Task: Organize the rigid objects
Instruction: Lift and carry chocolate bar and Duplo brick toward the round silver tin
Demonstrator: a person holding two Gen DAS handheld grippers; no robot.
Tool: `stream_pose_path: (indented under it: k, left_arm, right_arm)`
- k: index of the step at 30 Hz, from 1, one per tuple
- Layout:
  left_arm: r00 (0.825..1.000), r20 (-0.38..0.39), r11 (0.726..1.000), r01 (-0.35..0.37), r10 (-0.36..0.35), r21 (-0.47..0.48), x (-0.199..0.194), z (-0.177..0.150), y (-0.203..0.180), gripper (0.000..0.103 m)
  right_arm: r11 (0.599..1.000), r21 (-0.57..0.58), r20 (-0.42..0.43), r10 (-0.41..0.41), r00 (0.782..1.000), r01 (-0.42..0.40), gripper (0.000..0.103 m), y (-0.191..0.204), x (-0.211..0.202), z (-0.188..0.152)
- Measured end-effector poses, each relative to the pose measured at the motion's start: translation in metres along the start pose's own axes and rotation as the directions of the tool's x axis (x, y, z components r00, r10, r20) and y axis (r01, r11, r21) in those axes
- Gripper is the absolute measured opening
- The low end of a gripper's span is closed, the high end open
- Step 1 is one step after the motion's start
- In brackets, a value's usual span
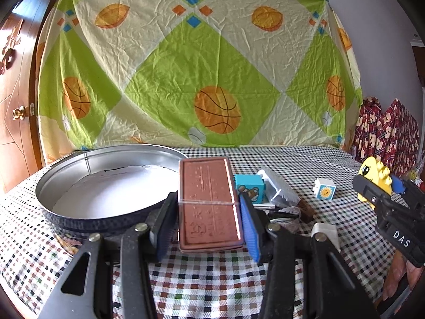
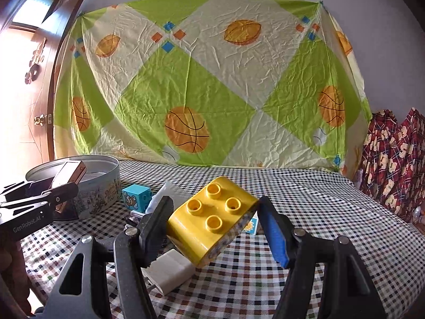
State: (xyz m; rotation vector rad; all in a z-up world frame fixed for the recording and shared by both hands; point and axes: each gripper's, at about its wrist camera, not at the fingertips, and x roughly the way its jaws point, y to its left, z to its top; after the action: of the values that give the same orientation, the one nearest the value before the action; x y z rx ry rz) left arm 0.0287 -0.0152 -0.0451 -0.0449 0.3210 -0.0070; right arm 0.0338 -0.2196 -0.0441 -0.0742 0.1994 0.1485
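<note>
Right now my left tongs (image 1: 208, 220) pinch a flat brown case (image 1: 209, 204), holding it by its long edges just right of the round metal tin (image 1: 111, 183) on the checked tablecloth (image 1: 212, 279). My right tongs (image 2: 212, 226) carry a yellow Duplo brick (image 2: 212, 220), studs up and tilted. The left pad presses its side, but a sliver of gap shows at the blue pad (image 2: 276, 236), so I judge that grip marginal.

To do this well, I'd swing the case left over the tin's rim, keep it level, lower it close to the white liner, and only then spread the fingers. The brick should follow, squeezed firmer first. On the cloth wait a blue bear cube (image 2: 136, 198), a white sun block (image 1: 324, 189), a white charger (image 2: 170, 272) and a silvery piece I can't identify.
</note>
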Motion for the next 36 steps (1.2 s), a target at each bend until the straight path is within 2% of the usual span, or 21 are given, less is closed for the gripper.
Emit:
stream_pose_path:
  k: [12,23,36]
  left_arm:
    - [0.997,0.034,0.997,-0.071,0.071,-0.004,-0.007,-0.002,0.025,0.045]
    - [0.993,0.048,0.994,-0.105,0.106,-0.014,-0.009,-0.002,0.041,0.045]
    - [0.986,0.049,0.986,-0.155,0.158,-0.060,-0.010,0.000,0.074,0.045]
  right_arm:
    - [0.997,-0.050,0.002,0.057,0.998,-0.057,0.068,0.034,0.002,0.003]
    - [0.990,-0.089,-0.004,0.108,0.994,-0.108,0.068,0.060,0.005,0.004]
    - [0.974,-0.116,-0.035,0.189,0.981,-0.192,0.068,0.094,0.013,0.007]
